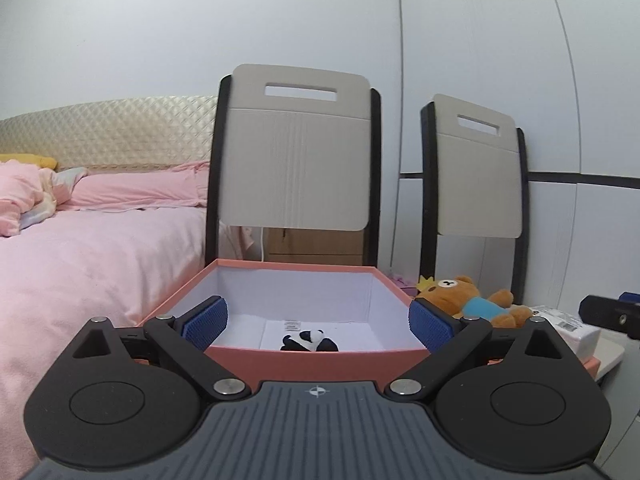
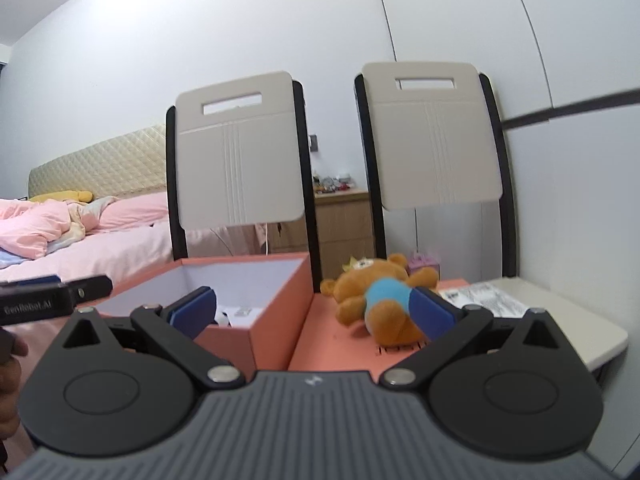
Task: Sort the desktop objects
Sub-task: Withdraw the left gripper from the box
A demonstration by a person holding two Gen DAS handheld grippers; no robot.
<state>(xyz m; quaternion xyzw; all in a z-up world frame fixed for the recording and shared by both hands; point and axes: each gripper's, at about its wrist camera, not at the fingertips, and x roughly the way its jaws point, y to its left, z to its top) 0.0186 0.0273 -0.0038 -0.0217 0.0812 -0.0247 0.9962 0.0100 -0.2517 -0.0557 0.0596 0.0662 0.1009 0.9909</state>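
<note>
An open pink box (image 1: 320, 362) with a white inside stands straight ahead of my left gripper (image 1: 318, 326), which is open and empty at its near wall. A small panda plush (image 1: 309, 341) lies on the box floor. A brown teddy bear in a blue shirt (image 1: 470, 300) lies right of the box. In the right wrist view the bear (image 2: 382, 298) lies on a pink lid (image 2: 340, 340) beside the box (image 2: 280, 320). My right gripper (image 2: 314, 312) is open and empty, its right finger close to the bear.
A white table (image 2: 580, 328) holds a white packet with printed labels (image 2: 484, 300). Two chair backs (image 2: 240, 152) stand behind the table. A bed with pink bedding (image 1: 80, 260) lies to the left. A wooden nightstand (image 2: 344, 220) stands behind the chairs.
</note>
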